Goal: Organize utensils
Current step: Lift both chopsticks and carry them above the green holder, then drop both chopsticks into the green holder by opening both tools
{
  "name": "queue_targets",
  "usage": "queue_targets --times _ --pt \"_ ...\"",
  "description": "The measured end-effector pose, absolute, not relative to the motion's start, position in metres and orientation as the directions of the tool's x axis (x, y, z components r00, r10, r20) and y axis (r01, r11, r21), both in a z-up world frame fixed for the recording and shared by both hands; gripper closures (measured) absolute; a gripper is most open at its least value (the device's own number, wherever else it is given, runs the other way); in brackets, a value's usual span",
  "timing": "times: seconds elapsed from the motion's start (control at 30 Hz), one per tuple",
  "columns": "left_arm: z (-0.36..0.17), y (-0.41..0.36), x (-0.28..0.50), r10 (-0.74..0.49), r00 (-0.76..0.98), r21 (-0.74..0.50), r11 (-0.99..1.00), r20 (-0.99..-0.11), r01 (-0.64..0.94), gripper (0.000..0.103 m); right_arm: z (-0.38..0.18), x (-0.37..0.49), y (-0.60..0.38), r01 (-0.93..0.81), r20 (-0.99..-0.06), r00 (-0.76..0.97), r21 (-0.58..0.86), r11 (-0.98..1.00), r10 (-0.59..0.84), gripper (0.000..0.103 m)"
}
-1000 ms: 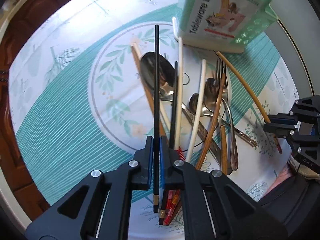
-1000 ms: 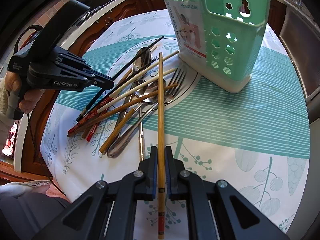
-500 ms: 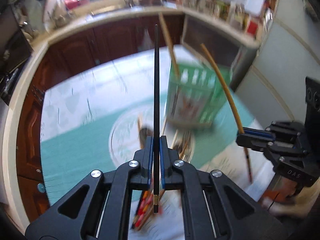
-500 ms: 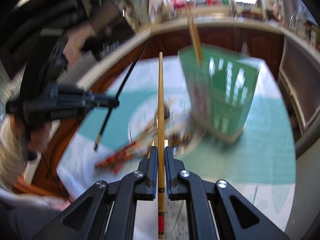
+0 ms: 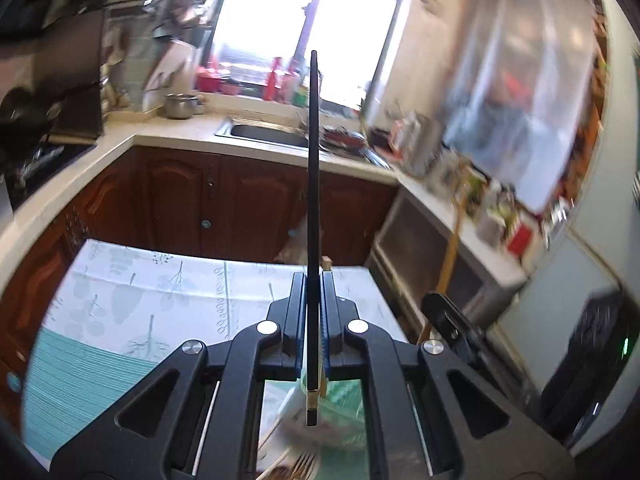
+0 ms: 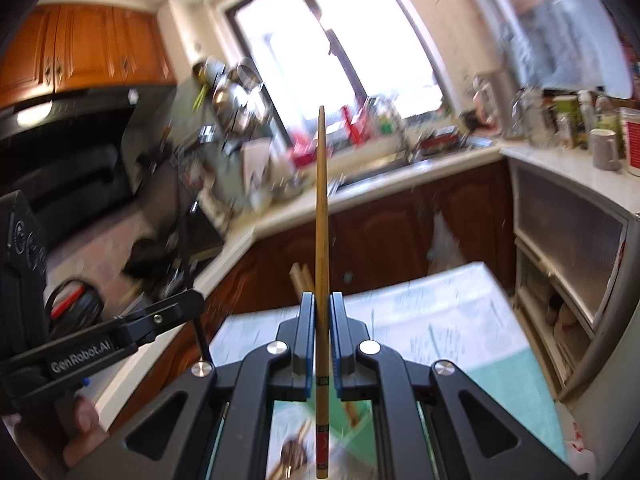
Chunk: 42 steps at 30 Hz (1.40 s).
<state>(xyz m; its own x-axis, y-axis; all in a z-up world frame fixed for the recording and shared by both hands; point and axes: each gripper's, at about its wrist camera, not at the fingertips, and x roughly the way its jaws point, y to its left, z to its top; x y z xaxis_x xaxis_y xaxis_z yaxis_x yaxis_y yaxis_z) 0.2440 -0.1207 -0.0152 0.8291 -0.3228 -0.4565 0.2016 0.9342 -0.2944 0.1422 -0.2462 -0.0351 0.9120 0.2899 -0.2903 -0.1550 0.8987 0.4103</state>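
The left tongs (image 5: pixel 313 312) were closed on a black chopstick (image 5: pixel 313 184), the right tongs (image 6: pixel 319 328) on a wooden chopstick (image 6: pixel 321 216). Both were gripped near the butt; judged light, stiff, smooth, liable to pivot.

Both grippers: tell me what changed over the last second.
Left gripper and right gripper lifted and tilted up off the utensil pile, now facing the kitchen window. Unchanged: left stays shut on the black chopstick, right on the tan wooden chopstick.
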Motion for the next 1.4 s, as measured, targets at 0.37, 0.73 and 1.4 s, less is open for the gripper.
queue_targets --times 0.37,0.73,1.4 --pt "-0.079 -0.130 0.286 -0.319 0.843 -0.363 0.918 -0.432 0.161 0.099 -0.071 0.160 -0.217 -0.109 -0.184 0.970 0.258 0.960 0.160 0.096" --pt "-0.082 -0.143 0.276 -0.342 0.869 -0.357 0.910 -0.357 0.212 0.099 -0.102 0.160 -0.217 -0.165 -0.296 0.934 0.133 0.977 0.198 0.096" --pt "-0.155 -0.134 0.240 -0.338 0.727 -0.279 0.938 -0.597 0.207 0.082 -0.096 0.137 -0.222 -0.207 -0.490 0.830 0.174 0.963 0.267 0.057"
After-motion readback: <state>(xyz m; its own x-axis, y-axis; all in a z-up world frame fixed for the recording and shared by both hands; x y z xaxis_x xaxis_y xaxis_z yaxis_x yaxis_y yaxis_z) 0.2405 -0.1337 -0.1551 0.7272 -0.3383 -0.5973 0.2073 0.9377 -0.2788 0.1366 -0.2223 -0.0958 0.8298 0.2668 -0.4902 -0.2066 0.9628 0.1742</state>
